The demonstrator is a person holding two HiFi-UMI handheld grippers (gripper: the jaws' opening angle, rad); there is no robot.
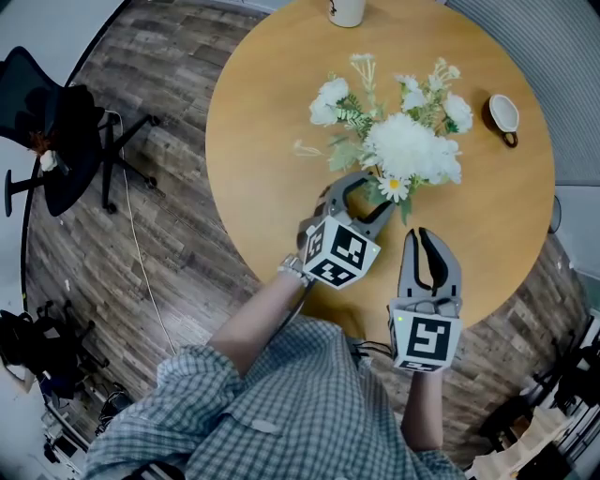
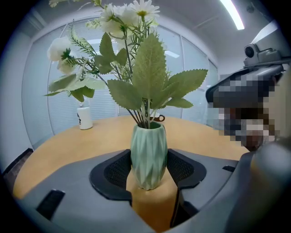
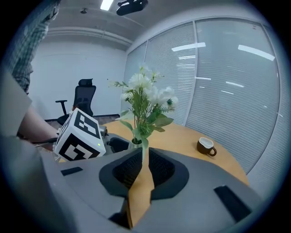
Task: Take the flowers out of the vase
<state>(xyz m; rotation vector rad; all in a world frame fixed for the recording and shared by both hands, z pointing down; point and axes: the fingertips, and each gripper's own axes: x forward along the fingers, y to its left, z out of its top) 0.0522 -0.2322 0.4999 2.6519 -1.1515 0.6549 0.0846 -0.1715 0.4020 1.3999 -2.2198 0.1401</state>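
Note:
A pale green ribbed vase (image 2: 148, 157) stands on the round wooden table (image 1: 272, 141) and holds white flowers with green leaves (image 1: 408, 145). My left gripper (image 1: 367, 190) reaches under the bouquet. In the left gripper view its black pads (image 2: 119, 170) lie against both sides of the vase, so it is shut on it. From above, the blooms hide the vase. My right gripper (image 1: 424, 234) is shut and empty, a little nearer the table's front edge. In the right gripper view it (image 3: 144, 157) points at the flowers (image 3: 145, 98) from a short way off.
A brown cup (image 1: 503, 114) sits on the table's right side and a white cup (image 1: 347, 11) at its far edge. A black office chair (image 1: 56, 131) stands on the wooden floor to the left. A person's checked sleeve fills the bottom of the head view.

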